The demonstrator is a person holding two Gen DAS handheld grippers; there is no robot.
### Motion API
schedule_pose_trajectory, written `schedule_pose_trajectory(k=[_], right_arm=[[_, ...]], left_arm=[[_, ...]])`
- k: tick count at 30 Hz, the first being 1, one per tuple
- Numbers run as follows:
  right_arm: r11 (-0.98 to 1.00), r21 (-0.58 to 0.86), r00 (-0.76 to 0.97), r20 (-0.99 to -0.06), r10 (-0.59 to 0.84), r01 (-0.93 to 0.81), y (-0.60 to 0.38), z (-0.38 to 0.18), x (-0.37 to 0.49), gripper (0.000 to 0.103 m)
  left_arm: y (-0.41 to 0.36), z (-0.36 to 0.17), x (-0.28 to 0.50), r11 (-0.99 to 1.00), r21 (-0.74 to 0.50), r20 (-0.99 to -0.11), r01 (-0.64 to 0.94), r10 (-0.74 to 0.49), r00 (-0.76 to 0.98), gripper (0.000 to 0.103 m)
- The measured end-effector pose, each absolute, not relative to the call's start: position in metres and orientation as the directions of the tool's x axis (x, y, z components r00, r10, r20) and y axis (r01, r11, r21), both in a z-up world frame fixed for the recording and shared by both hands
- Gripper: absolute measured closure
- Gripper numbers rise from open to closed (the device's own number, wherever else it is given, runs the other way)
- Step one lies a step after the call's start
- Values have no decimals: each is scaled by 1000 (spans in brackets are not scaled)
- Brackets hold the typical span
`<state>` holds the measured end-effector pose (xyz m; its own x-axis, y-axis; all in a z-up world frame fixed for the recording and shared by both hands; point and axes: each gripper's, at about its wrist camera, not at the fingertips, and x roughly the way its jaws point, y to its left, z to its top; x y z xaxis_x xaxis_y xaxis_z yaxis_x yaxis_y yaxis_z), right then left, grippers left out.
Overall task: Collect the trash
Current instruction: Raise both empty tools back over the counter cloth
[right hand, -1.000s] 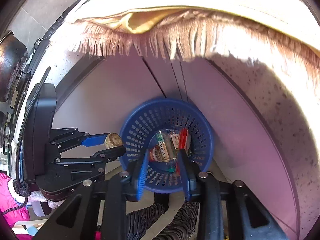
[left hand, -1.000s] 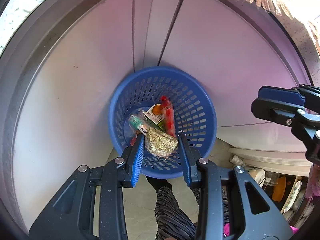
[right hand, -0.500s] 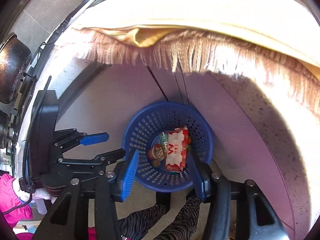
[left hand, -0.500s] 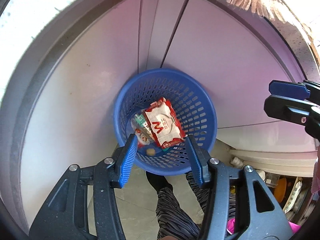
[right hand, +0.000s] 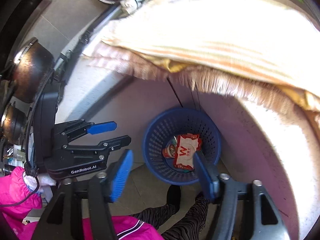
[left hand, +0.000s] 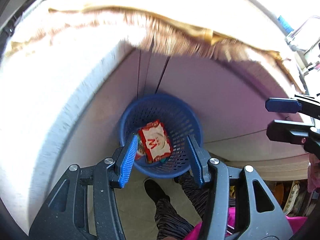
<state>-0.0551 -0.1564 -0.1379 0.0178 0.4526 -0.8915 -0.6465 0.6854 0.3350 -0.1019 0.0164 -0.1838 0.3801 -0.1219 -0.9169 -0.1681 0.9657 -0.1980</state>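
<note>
1. Trash is lying in the blue basket (left hand: 160,134) on the floor — a red-and-white wrapper (left hand: 155,141) is sitting on top.
2. The left gripper (left hand: 162,158) is hanging empty, fingers apart.
3. The right gripper (right hand: 163,173) has just been opening wider — nothing between its fingers; whether more trash is waiting elsewhere, I cannot tell.

1. Right gripper (right hand: 163,172): jaws apart, just been opening, nothing between the pads.
2. Round blue perforated plastic basket (right hand: 158,140) on the floor against the lilac cabinet front (right hand: 240,132).
3. Red-and-white snack wrapper (right hand: 186,152) lies on top inside the basket.
4. Left gripper (right hand: 118,133) at left, jaws apart, empty.
5. Fringed cream cloth (right hand: 200,40) overhangs the worktop edge.
</note>
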Motion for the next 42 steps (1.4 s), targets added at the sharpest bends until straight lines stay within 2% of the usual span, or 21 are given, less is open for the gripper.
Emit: schedule_pose_trajectory(k=[10,11,14,21,24,27,35,42], right_arm=[[677,344,115,-837,535,-651,-171,-68,-35,32],[677,345,124,-831,542,-650,-172,-62,-27,29],[672,353,152,-806,572,-651,-174,-43,2,19],[670,328,201,-786,585,-666,-174,-16,90,17],[664,334,202,-778,595,-669,-174,-9,130,15],[667,337,212,-770,601,-665,-174,-5,164,15],[672,387,185,-767,615,-631,-165,-7,249,14],[695,397,174,-782,598,-600,-151,-22,303,14]], left_arm=[[30,-113,-77,956,-226,-843,-186,-96,529,52],[32,-109,-70,955,-228,-835,-190,-91,543,52],[35,-95,-40,957,-203,-820,-208,-50,571,52],[55,-72,35,950,-184,-797,-252,6,603,51],[57,-67,66,951,-183,-792,-248,7,610,44],[53,-65,99,965,-158,-807,-211,-3,591,44],[35,-75,183,999,1,-876,-53,27,481,43],[42,-96,233,997,83,-920,1,76,383,43]])
